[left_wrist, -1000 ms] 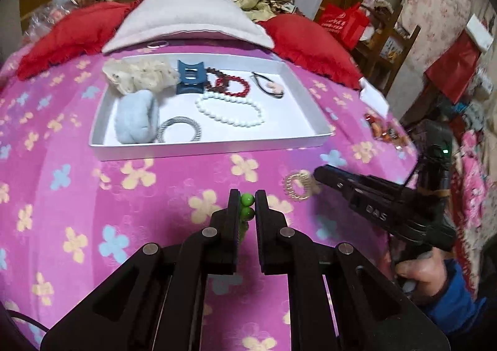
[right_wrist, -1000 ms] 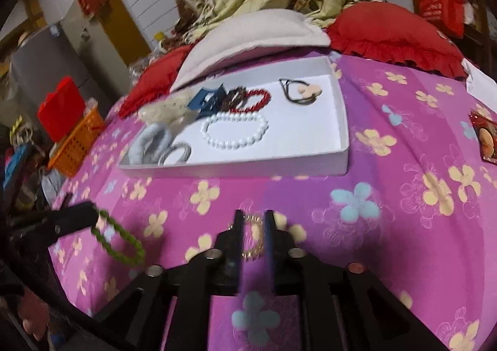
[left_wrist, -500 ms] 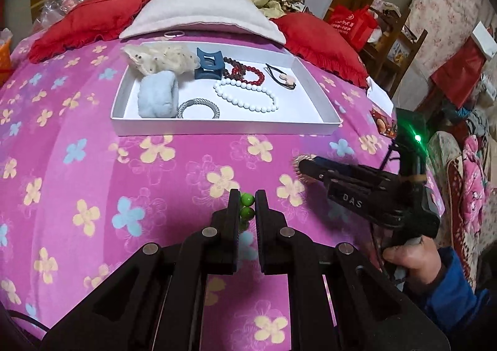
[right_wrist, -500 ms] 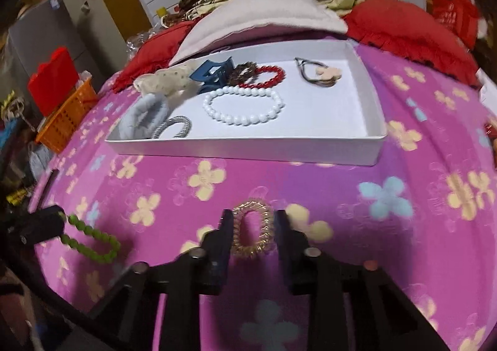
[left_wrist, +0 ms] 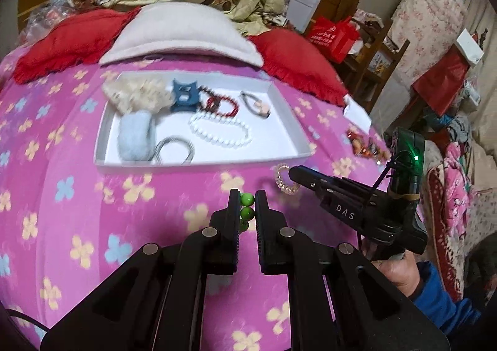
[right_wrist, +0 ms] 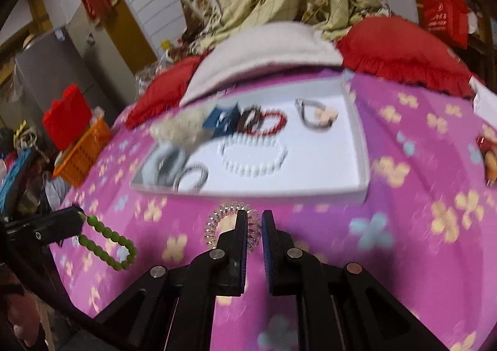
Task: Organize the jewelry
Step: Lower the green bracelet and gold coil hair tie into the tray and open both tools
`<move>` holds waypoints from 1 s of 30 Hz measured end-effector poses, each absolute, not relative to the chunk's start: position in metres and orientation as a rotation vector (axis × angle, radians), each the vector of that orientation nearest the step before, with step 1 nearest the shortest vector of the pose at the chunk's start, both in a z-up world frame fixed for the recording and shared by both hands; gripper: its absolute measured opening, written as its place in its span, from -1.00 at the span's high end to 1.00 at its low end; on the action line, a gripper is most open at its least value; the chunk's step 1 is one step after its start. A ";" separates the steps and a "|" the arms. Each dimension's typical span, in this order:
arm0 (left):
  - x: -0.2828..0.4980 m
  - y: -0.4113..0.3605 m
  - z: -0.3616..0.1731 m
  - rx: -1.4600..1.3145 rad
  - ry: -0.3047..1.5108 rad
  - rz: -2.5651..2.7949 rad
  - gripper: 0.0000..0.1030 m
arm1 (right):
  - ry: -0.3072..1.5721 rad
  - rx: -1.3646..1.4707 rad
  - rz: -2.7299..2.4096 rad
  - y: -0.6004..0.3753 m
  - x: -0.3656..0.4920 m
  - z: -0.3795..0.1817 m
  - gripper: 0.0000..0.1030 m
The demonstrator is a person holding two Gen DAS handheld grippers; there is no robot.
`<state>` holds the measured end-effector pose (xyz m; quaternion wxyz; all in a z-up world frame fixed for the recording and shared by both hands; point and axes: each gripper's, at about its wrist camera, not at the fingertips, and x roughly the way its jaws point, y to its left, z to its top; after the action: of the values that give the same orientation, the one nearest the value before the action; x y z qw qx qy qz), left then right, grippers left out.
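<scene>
Gripping a green bead bracelet (left_wrist: pixel 247 206), the left gripper (left_wrist: pixel 247 200) has its fingers closed on two beads right at the tips; in the right wrist view the rest of the strand (right_wrist: pixel 107 242) hangs in a loop below those tips, clear of the bed cover (left_wrist: pixel 62 227).

Right gripper (right_wrist: pixel 254 220): fingers closed, pinching one side of a clear coil hair tie (right_wrist: pixel 231 222). The coil's free loop sticks out to the left of the fingers. In the left wrist view the same tie (left_wrist: pixel 285 178) shows at the right gripper's tip, lifted off the cover.

Ahead of both pairs of fingers lies the white tray (left_wrist: pixel 202 164), its near edge running across the view, just beyond the coil tie. Inside it: white pearl bracelet (left_wrist: pixel 222 130), red bead bracelet (left_wrist: pixel 222 104), blue hair clip (left_wrist: pixel 184 96), grey fluffy scrunchie (left_wrist: pixel 136 137), cream scrunchie (left_wrist: pixel 136 95), silver bangle (left_wrist: pixel 174 149), black tie with a pale charm (left_wrist: pixel 256 102). The tray's right portion, ahead of the right fingers, is bare white floor (right_wrist: pixel 326 158).

Bare pink flowered cover lies between the fingers and the tray edge. Views are motion-blurred.
</scene>
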<state>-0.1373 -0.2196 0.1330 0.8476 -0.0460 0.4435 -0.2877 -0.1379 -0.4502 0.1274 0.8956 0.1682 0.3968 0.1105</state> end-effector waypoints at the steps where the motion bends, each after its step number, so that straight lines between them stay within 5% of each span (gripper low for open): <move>1: -0.132 -0.223 0.137 -0.097 0.930 -0.614 0.85 | 0.816 0.349 0.221 -0.454 -0.133 0.131 0.84; 9: -0.081 -0.272 0.151 -0.061 0.911 -0.646 0.85 | 0.850 0.333 0.143 -0.474 -0.080 0.121 0.84; 30: -0.026 -0.323 0.058 0.032 1.087 -0.596 0.85 | 0.904 0.295 0.093 -0.487 -0.052 0.085 0.84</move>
<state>-0.0256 -0.3233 0.0582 0.8137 0.0150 0.5095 -0.2794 -0.0520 -0.4866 0.0854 0.8880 0.1417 0.4351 0.0450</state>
